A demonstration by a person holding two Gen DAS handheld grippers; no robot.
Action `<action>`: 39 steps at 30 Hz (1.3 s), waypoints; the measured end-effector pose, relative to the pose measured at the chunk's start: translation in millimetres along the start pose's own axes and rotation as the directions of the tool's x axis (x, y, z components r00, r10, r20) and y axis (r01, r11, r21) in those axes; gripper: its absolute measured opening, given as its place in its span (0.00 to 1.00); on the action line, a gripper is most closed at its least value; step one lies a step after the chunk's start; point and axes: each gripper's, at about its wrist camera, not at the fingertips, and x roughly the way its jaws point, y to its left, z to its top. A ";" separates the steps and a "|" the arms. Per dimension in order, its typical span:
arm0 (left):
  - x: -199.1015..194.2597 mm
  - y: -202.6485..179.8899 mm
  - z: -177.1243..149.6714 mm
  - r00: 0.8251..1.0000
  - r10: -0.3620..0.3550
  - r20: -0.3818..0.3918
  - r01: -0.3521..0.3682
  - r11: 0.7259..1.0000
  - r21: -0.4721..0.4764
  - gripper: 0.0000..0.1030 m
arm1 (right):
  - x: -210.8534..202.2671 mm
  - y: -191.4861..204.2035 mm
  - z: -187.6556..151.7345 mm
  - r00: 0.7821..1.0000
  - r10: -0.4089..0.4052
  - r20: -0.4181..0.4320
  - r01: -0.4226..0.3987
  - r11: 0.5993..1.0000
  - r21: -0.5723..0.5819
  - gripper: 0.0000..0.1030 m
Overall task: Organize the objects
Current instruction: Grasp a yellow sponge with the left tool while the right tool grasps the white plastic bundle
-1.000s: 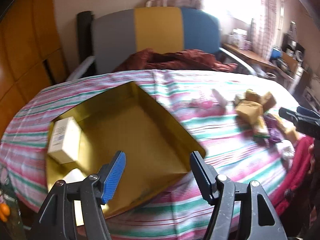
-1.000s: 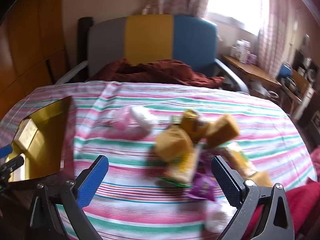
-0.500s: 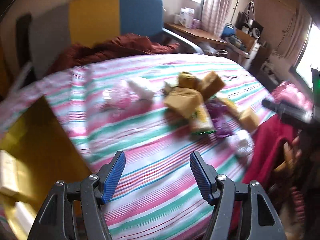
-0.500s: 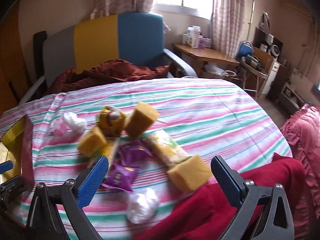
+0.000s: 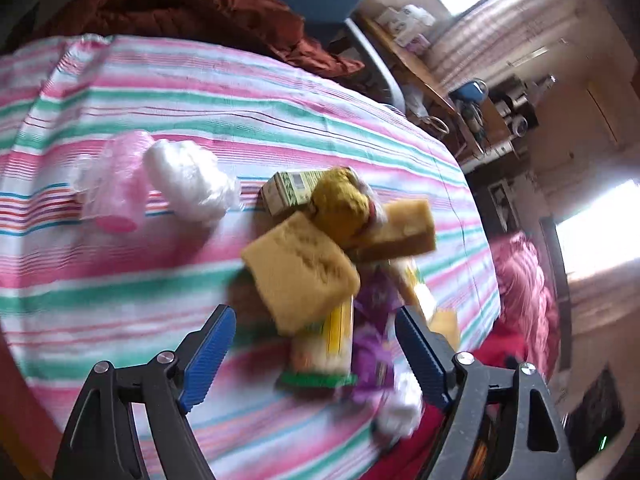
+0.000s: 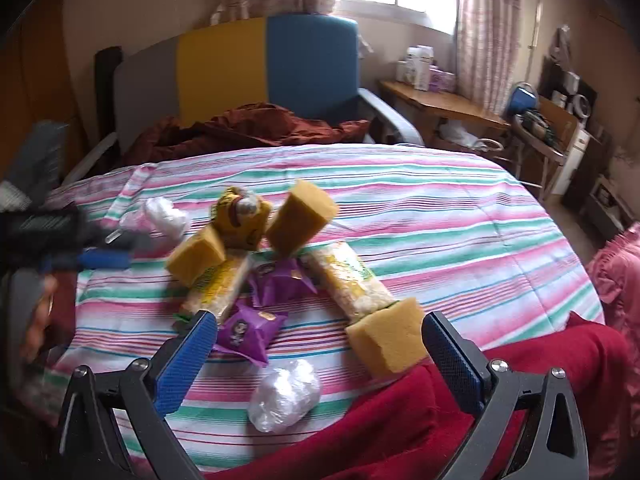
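A round table under a pink, green and white striped cloth (image 6: 420,208) fills both views, with a grey, yellow and blue chair (image 6: 248,68) at its far side and a window behind. The objects to be organized are heaped near the table's middle: 3 yellow sponges are seen, 1 leaning against a small mustard-coloured packet (image 6: 242,218), 1 propped upright to its right (image 6: 302,218), and 1 lying near the front edge (image 6: 386,340) beside a red cloth (image 6: 460,412). 2 long snack packs (image 6: 348,280) and 2 purple sachets (image 6: 248,330) are spread between them, apparently as tipped out rather than arranged. A clear crumpled bag (image 6: 284,394) lies nearest the camera; a white bag (image 5: 188,180) and a pink one (image 5: 116,184) lie apart to the left.

The left gripper (image 5: 314,344) is angled steeply down over the pile, its jaws just opened wide, with the near sponge (image 5: 300,272) ahead of them but nothing pressed. A pick from the heap is judged to be in preparation. The right gripper (image 6: 318,352) is held low at the near edge, pitched down, its fingers spread wide and empty.
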 end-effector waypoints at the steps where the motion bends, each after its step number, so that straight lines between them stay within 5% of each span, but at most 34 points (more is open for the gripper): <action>1: 8.2 0.9 5.3 1.000 0.007 -0.017 -0.007 1.000 -0.021 0.87 | 1.4 0.4 0.3 1.000 0.012 -0.006 -0.012 1.000 -0.004 1.00; 11: 55.0 15.7 30.6 0.994 0.026 -0.109 -0.044 0.986 -0.162 0.92 | 11.8 2.2 0.4 0.992 0.098 -0.074 -0.101 0.994 -0.032 1.00; 12: 55.1 14.5 30.1 0.994 0.030 -0.103 -0.046 0.987 -0.157 0.91 | 13.7 2.8 0.5 0.990 0.109 -0.088 -0.112 0.993 -0.036 1.00; 14: 53.9 13.0 29.4 0.995 0.042 -0.093 -0.055 0.989 -0.137 0.65 | 16.1 3.9 0.5 0.986 0.127 -0.107 -0.133 0.990 -0.044 1.00; 22: 29.6 20.1 14.4 0.999 0.012 -0.041 -0.015 0.998 -0.057 0.60 | 25.7 19.0 -5.4 0.956 0.171 -0.237 -0.210 0.966 -0.152 1.00; 26: 9.1 16.4 0.1 0.998 0.057 0.012 -0.058 0.998 0.026 0.61 | 31.8 20.9 -12.1 0.934 0.174 -0.311 -0.235 0.957 -0.169 1.00; 36: -38.5 29.9 -42.1 0.995 0.076 0.072 -0.081 0.994 0.077 0.61 | 66.3 31.7 -13.0 0.861 0.033 -0.507 -0.185 0.950 -0.252 0.91; 39: -49.4 34.9 -50.3 0.995 0.067 0.076 -0.073 0.995 0.069 0.62 | 68.0 40.6 -14.2 0.851 -0.009 -0.525 -0.198 0.921 -0.337 0.93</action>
